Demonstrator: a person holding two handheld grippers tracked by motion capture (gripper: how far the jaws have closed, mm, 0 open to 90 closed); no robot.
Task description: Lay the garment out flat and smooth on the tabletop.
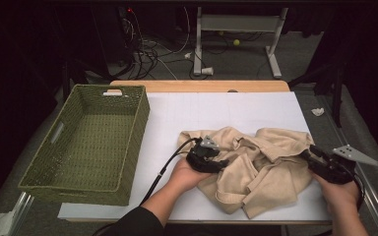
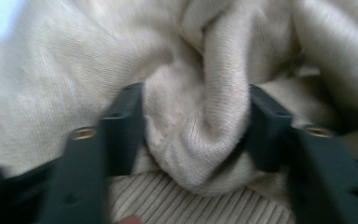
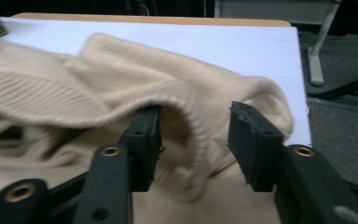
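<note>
A white table [image 1: 226,105] held a green woven basket [image 1: 93,142] on its left and a crumpled beige sweater [image 1: 256,167] on its near right part. The left gripper [image 1: 219,158] sat at the sweater's left edge; in its own view a thick fold filled the gap between its parted jaws. The right gripper [image 1: 311,153] sat at the sweater's right edge, jaws apart around a ribbed hem, not pressing it.

sweater [image 1: 256,162]: beige (ribbed hem) | basket [image 1: 86,142]: olive-green weave | table cover [image 1: 216,110]: seemingly white
</note>
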